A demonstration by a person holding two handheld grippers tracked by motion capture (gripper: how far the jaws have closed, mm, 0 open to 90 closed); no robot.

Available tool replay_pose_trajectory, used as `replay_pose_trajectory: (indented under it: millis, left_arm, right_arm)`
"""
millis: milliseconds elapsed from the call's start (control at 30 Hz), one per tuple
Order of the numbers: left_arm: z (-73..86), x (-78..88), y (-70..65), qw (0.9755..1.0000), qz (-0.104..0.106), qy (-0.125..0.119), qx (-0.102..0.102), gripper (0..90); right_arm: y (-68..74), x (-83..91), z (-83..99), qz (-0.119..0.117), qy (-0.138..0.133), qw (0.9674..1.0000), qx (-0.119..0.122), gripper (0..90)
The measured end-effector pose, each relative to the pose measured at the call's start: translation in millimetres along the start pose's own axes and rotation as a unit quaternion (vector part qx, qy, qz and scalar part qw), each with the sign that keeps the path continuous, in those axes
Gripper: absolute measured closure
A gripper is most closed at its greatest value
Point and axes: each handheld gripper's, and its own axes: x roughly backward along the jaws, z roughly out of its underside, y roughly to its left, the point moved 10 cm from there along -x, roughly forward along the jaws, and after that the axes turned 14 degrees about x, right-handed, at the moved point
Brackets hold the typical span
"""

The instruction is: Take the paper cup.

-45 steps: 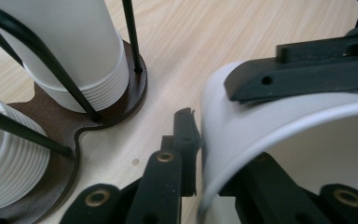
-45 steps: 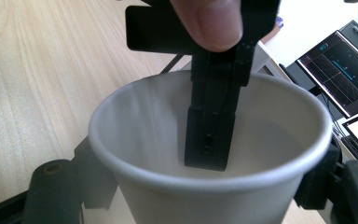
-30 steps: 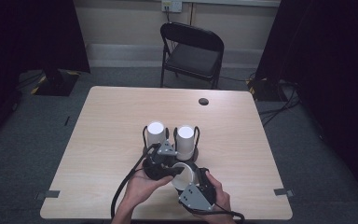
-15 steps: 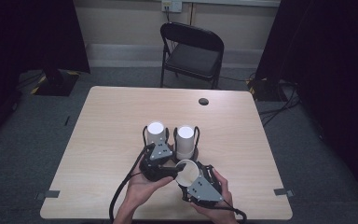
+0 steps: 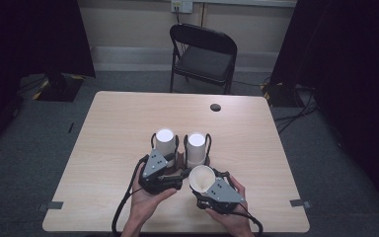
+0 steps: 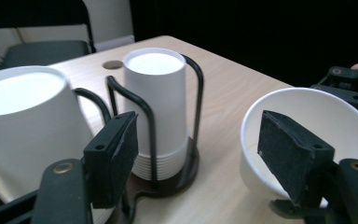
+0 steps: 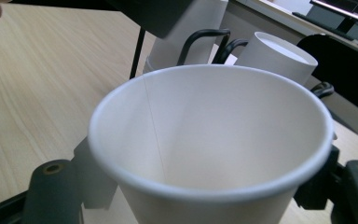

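- The right gripper (image 5: 208, 183) has its jaws clenched on a single white paper cup (image 5: 201, 178), mouth up and tipped a little, one jaw on each side of its wall below the rim, as the right gripper view shows (image 7: 209, 154).
- That cup sits just in front of the black wire cup holder (image 5: 181, 157), on the person's side of it, and near its right stack.
- The holder stands near the middle of the table (image 5: 118, 128) and carries two stacks of white cups turned mouth down: the left stack (image 5: 165, 142) and the right stack (image 5: 196, 146), side by side.
- The left gripper (image 5: 170, 174) lies just in front of the holder's left stack, beside the held cup.
- Its jaws have just been opening and now stand released: in the left gripper view the right jaw is in front of the held cup's rim (image 6: 307, 135) without pinching it, and the left jaw is free beside the near stack (image 6: 28, 121).
- Beyond the holder, a folding chair (image 5: 205, 54) stands at the table's far edge.
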Motion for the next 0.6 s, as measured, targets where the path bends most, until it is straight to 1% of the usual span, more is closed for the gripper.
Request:
replay_pose_trajectory:
  millis: [33,67,100,133,167,200,233,267,300,333,367,400,433,467,500,567,600]
  left_arm:
    - [0.3,1.3,1.3,1.0000,0.000,-0.006,0.003,26.4]
    - [3.2,2.6,7.7,0.9998,-0.013,-0.007,0.012,24.4]
    - [3.2,2.6,7.7,0.9998,-0.013,-0.007,0.012,23.0]
    - [5.4,3.4,9.7,0.9997,-0.009,-0.006,0.020,23.0]
    - [6.7,4.8,11.6,0.9996,-0.009,-0.011,0.026,22.7]
    - [8.4,6.4,13.7,0.9995,-0.010,-0.015,0.026,22.3]
    - [10.2,7.8,15.6,0.9994,-0.011,-0.018,0.027,21.3]
    - [14.0,10.6,19.2,0.9993,-0.011,-0.022,0.029,19.0]
    - [14.0,10.6,19.2,0.9993,-0.011,-0.022,0.029,17.7]
    - [18.6,12.8,21.9,0.9992,-0.012,-0.024,0.030,17.0]
    - [18.6,12.8,21.9,0.9992,-0.012,-0.024,0.030,16.8]
    - [20.2,13.9,22.8,0.9990,-0.014,-0.028,0.033,16.8]
    - [22.3,15.2,23.0,0.9990,-0.012,-0.032,0.029,16.7]
    - [23.6,15.7,23.8,0.9990,-0.016,-0.035,0.024,15.7]
    - [25.2,16.3,24.9,0.9989,-0.022,-0.038,0.019,15.7]
    - [29.4,16.5,27.8,0.9985,-0.032,-0.038,0.022,15.8]
    - [31.5,16.4,30.1,0.9983,-0.040,-0.037,0.019,15.8]
  right_arm:
    - [-1.7,-0.1,1.3,-0.001,-0.002,0.9999,-0.012,24.4]
    - [-6.2,-0.6,2.8,-0.004,-0.010,0.9994,-0.034,24.5]
    - [-6.2,-0.6,2.8,-0.004,-0.010,0.9994,-0.034,24.5]
    - [-8.7,-0.9,3.6,-0.004,-0.013,0.9990,-0.042,24.4]
    - [-11.2,-1.0,4.8,-0.005,-0.014,0.9987,-0.049,24.4]
    - [-13.5,-1.0,5.9,-0.005,-0.016,0.9983,-0.056,24.4]
    - [-15.9,-0.7,7.2,-0.006,-0.017,0.9978,-0.064,24.4]
    - [-21.5,-1.0,10.4,-0.004,-0.019,0.9965,-0.081,24.3]
    - [-24.1,-1.2,12.7,-0.003,-0.017,0.9958,-0.090,24.4]
    - [-27.1,-1.7,15.0,0.000,-0.016,0.9952,-0.096,24.3]
    - [-27.1,-1.7,15.0,0.000,-0.016,0.9952,-0.096,24.3]
    - [-29.8,-1.3,17.2,0.005,-0.014,0.9947,-0.102,24.3]
    - [-32.0,-0.7,18.6,0.007,-0.016,0.9939,-0.109,24.3]
    - [-36.0,0.6,20.5,0.007,-0.020,0.9926,-0.120,24.3]
    - [-36.0,0.6,20.5,0.007,-0.020,0.9926,-0.120,24.3]
    - [-40.9,1.5,22.3,0.013,-0.019,0.9921,-0.123,24.3]
    - [-43.2,1.7,22.9,0.014,-0.018,0.9918,-0.125,24.3]
